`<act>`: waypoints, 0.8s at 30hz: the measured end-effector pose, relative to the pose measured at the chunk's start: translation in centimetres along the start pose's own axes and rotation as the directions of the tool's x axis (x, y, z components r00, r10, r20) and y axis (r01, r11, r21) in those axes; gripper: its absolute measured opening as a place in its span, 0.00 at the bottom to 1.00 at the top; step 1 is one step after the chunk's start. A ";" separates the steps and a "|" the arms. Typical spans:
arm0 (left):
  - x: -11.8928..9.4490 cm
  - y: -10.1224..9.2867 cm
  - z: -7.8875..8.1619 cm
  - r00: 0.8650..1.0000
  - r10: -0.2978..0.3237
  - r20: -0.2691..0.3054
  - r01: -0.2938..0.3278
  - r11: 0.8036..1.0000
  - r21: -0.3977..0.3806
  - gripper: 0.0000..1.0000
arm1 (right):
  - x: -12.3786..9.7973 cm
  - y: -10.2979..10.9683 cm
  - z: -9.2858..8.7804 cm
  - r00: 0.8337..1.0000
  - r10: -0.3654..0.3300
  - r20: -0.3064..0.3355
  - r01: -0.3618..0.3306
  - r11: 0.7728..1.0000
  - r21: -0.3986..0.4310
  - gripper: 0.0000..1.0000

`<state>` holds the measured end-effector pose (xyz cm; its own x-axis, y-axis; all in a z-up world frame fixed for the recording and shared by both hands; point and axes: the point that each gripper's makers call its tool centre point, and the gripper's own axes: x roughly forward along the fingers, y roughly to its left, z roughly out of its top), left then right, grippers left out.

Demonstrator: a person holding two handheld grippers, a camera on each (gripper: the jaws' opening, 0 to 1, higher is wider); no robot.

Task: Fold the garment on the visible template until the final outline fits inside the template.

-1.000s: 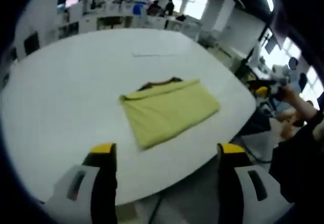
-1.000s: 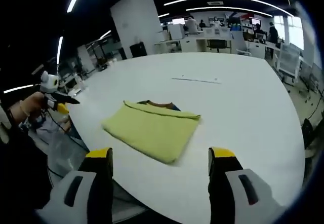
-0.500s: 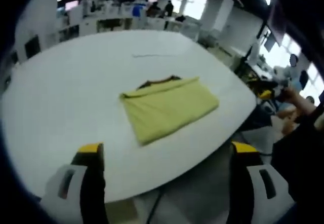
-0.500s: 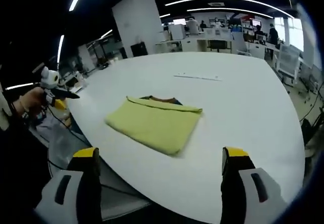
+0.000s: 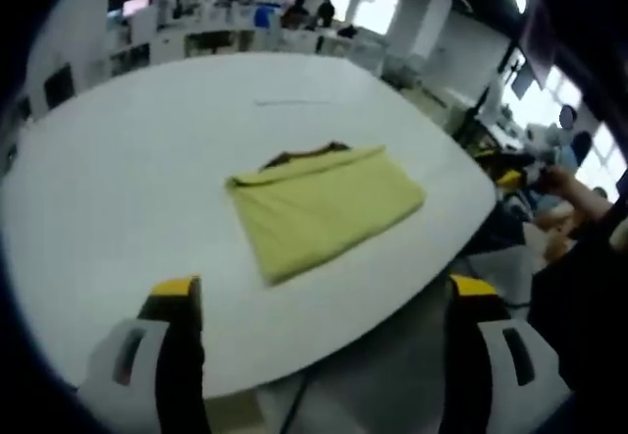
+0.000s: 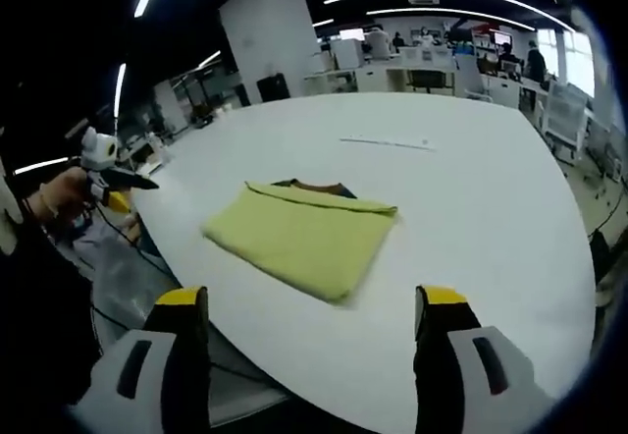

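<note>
progress: the garment (image 5: 322,207) lies folded into a compact yellow rectangle on the table (image 5: 128,169), a dark collar edge peeking out at its far side; the folding looks done or close to it. no template outline can be made out under or around the cloth, so whether the shape fits inside it cannot be told.
left to do: by my judgement little or nothing; at most a check of the outline against the template and a small tidy of the near corner.
left gripper (image 5: 324,301): released, jaws spread wide and holding nothing, back off the near table edge; the garment sits ahead at about 12 o'clock, well apart from the jaws.
right gripper (image 6: 309,311): released too, jaws wide and empty, also held back from the table edge; the garment lies ahead at about 12 o'clock, well apart.
garment place: near the middle of the table, somewhat toward the near edge, flat, touching neither gripper.
strip (image 6: 385,142): a thin pale line on the table beyond the garment, toward 12 o'clock in the right gripper view; too small to tell what it is.
count, garments: one.
count, tables in use: one, white and rounded.
count, grippers: two, each also glimpsed at the side of the other's view in the person's hand.
count, strips: one.
background: an open office with desks and a few people far off.
</note>
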<state>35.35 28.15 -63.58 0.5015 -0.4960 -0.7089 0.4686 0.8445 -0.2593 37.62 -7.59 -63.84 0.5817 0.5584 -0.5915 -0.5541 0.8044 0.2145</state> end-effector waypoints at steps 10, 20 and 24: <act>3.1 1.5 0.4 1.000 0.011 0.000 -0.011 0.999 -0.038 0.78 | 3.3 -1.2 -0.1 0.998 0.018 -0.059 -0.020 0.999 -0.044 0.65; 6.9 2.7 1.0 0.999 0.015 -0.028 -0.017 0.998 -0.058 0.59 | 7.5 -1.7 0.0 0.995 0.045 -0.087 -0.052 0.995 -0.080 0.49; 8.4 3.4 1.2 0.999 0.028 -0.033 -0.030 0.998 -0.058 0.53 | 8.8 -2.0 -0.1 0.995 0.043 -0.093 -0.051 0.995 -0.087 0.45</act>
<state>41.98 26.58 -69.64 0.4903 -0.4649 -0.7372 0.4104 0.8694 -0.2753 43.77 -4.35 -69.59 0.4998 0.5711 -0.6512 -0.6326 0.7542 0.1759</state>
